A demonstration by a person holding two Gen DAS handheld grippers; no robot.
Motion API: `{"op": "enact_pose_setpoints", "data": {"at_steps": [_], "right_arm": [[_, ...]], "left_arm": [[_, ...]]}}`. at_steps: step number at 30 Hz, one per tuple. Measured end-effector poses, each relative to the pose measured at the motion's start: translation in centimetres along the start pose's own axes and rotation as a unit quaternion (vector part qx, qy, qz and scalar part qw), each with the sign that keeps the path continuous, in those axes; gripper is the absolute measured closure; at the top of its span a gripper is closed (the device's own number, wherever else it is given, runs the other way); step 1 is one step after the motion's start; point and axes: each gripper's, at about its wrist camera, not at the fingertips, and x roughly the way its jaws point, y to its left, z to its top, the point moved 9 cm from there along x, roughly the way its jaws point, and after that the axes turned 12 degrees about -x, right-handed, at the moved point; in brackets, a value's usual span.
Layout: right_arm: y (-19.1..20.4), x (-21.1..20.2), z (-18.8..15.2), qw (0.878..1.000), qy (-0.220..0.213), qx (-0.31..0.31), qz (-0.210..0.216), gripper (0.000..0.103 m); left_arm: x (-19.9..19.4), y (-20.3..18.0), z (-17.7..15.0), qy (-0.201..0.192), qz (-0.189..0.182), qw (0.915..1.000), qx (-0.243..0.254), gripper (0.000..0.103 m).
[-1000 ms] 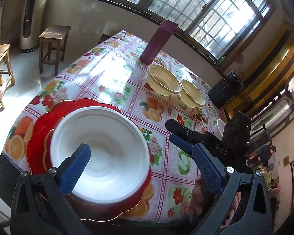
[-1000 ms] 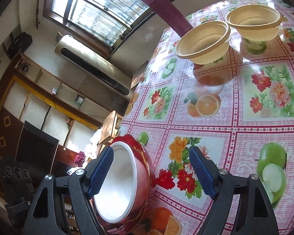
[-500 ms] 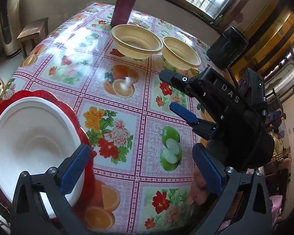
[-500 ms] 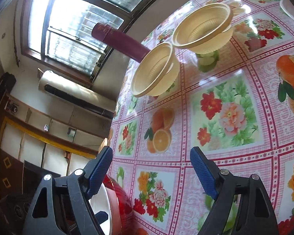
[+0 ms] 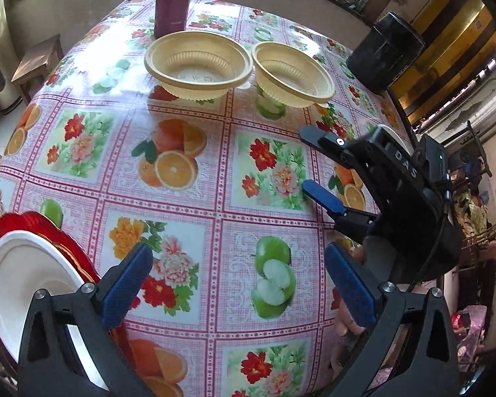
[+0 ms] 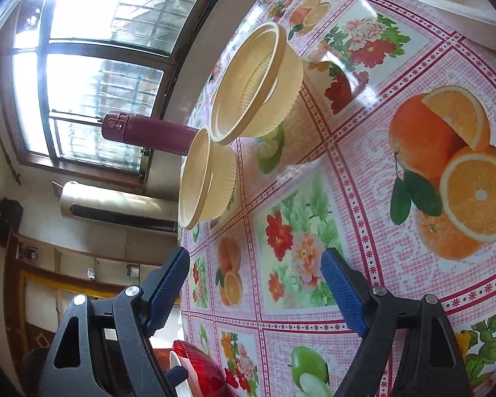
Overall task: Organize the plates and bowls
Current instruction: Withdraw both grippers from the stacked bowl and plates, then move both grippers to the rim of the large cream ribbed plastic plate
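Observation:
A white bowl (image 5: pixel 26 281) sits in a red plate (image 5: pixel 33 221) at the table's near left corner, to the left of my left gripper (image 5: pixel 238 264), which is open and empty above the tablecloth. Two beige ribbed bowls (image 5: pixel 198 63) (image 5: pixel 292 72) stand side by side at the far side. My right gripper (image 5: pixel 310 160) hovers at the right, open and pointing at them. In the right wrist view the right gripper (image 6: pixel 254 258) holds nothing, and the beige bowls (image 6: pixel 254 86) (image 6: pixel 205 178) lie ahead of it. A white plate (image 6: pixel 446 3) shows at the top right edge.
A tall maroon bottle (image 5: pixel 173 0) stands behind the beige bowls. A black cylinder (image 5: pixel 385 56) sits past the table's far right corner. The flowered tablecloth (image 5: pixel 215 198) covers the table. A wooden stool (image 5: pixel 36 59) stands on the floor at the left.
Both grippers have swung away from the white bowl in the red plate, toward the beige bowls. The right gripper has rolled, so its view is tilted. Both stay open.

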Motion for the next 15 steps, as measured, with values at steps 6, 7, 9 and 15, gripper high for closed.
{"op": "enact_pose_setpoints", "data": {"at_steps": [6,7,9,15], "right_arm": [[-0.2,0.1,0.0,1.0,0.006,-0.007,0.0,0.019],[-0.2,0.1,-0.1,1.0,0.006,-0.009,-0.001,0.019],[0.0,0.3,-0.1,1.0,0.007,-0.012,-0.001,0.019],[0.2,0.3,-0.3,1.0,0.013,-0.012,0.003,0.019]], "left_arm": [[-0.8,3.4,4.9,0.008,0.026,0.9985,-0.047,0.0],[-0.9,4.1,6.0,0.007,0.027,0.9976,-0.063,0.0],[-1.1,5.3,8.3,0.0,0.027,0.9953,-0.093,0.0],[0.5,8.6,14.7,-0.019,0.026,0.9815,-0.189,0.0]]}}
